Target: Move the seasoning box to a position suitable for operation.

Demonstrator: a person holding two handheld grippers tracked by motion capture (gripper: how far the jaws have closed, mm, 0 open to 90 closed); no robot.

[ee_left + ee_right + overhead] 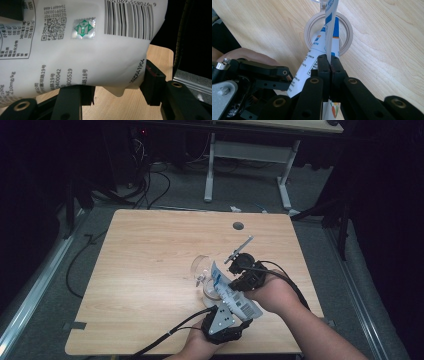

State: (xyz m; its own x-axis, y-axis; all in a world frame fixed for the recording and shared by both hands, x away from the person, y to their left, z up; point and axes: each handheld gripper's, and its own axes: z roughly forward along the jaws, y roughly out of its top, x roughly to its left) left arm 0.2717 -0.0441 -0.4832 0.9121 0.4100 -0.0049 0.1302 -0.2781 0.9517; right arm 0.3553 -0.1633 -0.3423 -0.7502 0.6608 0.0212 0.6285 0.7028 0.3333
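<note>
A white and blue packet (236, 299) with a barcode is held slanted between both grippers over a clear glass (202, 270). My left gripper (231, 314) is near the table's front edge. In the left gripper view its jaws (116, 87) stand wide and press on the lower end of the packet (87, 50). My right gripper (236, 282) comes in from the right. In the right gripper view my right gripper (330, 61) is shut on the packet's thin edge (331, 30). The packet's far tip reaches over the round rim of the glass (347, 37).
The wooden table (150, 270) has a round cable hole (238, 226) near its far edge. The floor beyond holds a white desk frame (210, 170) and loose cables (150, 185). My left gripper's body (262, 72) sits close beside the right one.
</note>
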